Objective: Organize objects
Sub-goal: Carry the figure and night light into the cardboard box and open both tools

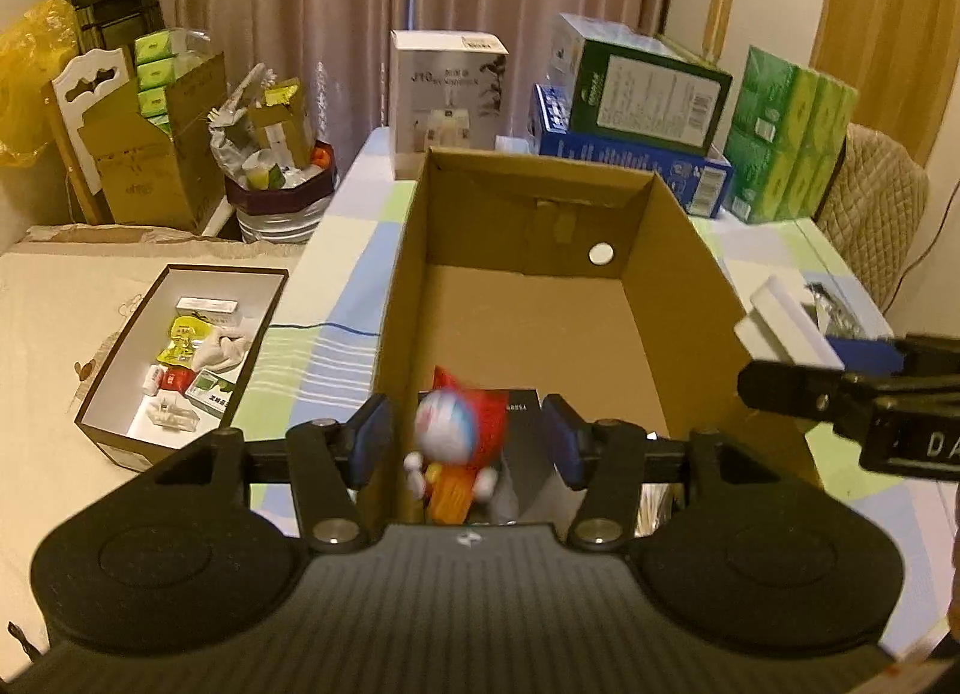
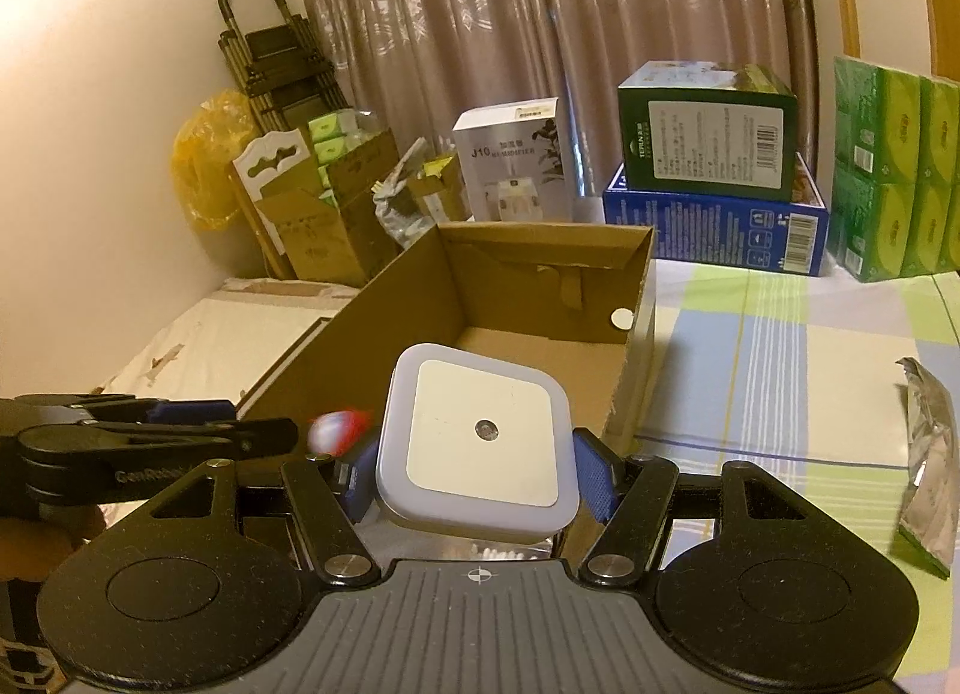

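So I've got both grippers parked over the near end of the open cardboard box, and everything below is relative to that box.

Left gripper: jaws apart, neither pad touching the little cat figure in the red hood. It sits blurred in the gap between them, just inside the box's near wall and above a dark flat item on the floor there. My read is it's mid-drop, so the left side's job is pretty much done. I'd just keep that hand steady and not sweep sideways, since the box wall runs right beside the left pad.

Right gripper: clamped on the square white night light, pads pressing its two side edges, face up with the tiny sensor dot in the middle. It hangs over the box's near right corner, not really past the rim as far as I can tell.

How I'd do this bit: nudge the light further in over bare cardboard floor, away from the figure, lower it until it's close to the bottom, then spread the jaws. It's smooth plastic held only at the edges, so keep it level while travelling. The two grippers are near each other, so I'd move one at a time.
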Demonstrator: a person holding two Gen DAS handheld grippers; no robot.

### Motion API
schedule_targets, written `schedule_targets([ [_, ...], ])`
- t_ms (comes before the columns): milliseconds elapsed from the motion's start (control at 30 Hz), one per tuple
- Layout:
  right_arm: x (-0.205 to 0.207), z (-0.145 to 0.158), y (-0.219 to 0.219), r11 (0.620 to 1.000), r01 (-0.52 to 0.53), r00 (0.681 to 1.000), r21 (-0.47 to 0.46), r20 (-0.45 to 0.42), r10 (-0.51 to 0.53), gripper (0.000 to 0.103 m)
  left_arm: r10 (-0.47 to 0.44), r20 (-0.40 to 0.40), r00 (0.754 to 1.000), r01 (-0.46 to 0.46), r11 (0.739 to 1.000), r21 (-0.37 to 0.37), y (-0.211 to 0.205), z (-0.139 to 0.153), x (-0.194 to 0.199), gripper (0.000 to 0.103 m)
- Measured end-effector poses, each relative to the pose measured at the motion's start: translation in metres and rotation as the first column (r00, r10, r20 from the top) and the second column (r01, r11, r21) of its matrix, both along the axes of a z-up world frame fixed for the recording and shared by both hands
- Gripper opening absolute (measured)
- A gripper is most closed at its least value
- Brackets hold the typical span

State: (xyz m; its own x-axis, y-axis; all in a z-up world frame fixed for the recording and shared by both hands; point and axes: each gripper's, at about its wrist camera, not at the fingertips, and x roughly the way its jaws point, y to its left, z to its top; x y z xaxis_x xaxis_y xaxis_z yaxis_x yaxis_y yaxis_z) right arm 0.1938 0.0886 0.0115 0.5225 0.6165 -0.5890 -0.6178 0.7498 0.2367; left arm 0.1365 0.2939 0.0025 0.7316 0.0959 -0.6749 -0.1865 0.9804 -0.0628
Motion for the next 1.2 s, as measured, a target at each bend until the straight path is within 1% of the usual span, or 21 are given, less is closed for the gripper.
schedule_targets([
  [400,-0.003,0.0,0.005,1.0,-0.018,1.0,-0.004,-0.014,0.018,0.062,0.011,0.015,1.0,-0.011,1.0,-0.007,0.003,0.006,-0.007,0.05],
  [567,0.002,-0.003,0.009,1.0,-0.023,0.999,0.011,-0.03,0.024,0.062,0.011,0.019,1.0,-0.011,1.0,-0.008,0.002,0.007,-0.009,0.05],
  [600,0.004,-0.004,0.009,1.0,-0.021,0.999,0.016,-0.028,0.022,0.065,0.011,0.019,1.0,-0.011,1.0,-0.006,0.002,0.007,-0.009,0.05],
  [633,0.004,-0.004,0.009,1.0,-0.017,1.0,0.02,-0.026,0.017,0.072,0.01,0.019,1.0,-0.01,1.0,-0.005,0.002,0.007,-0.009,0.05],
  [667,0.005,-0.004,0.008,1.0,-0.011,1.0,0.028,-0.025,0.012,0.074,0.01,0.019,1.0,-0.009,1.0,-0.005,0.002,0.007,-0.009,0.05],
  [733,0.005,-0.003,0.004,0.999,-0.006,1.0,0.051,-0.024,0.007,0.075,0.007,0.02,1.0,-0.007,1.0,-0.008,0.002,0.008,-0.01,0.05],
  [933,0.005,0.001,-0.014,0.997,0.037,0.999,0.074,-0.032,-0.034,0.076,0.01,0.024,1.0,-0.01,1.0,-0.011,0.0,0.009,-0.014,0.05],
  [1200,-0.006,0.011,-0.046,0.993,0.079,0.996,0.084,-0.037,-0.076,0.076,0.002,0.032,0.999,-0.002,1.0,-0.017,-0.017,0.016,-0.024,0.051],
])
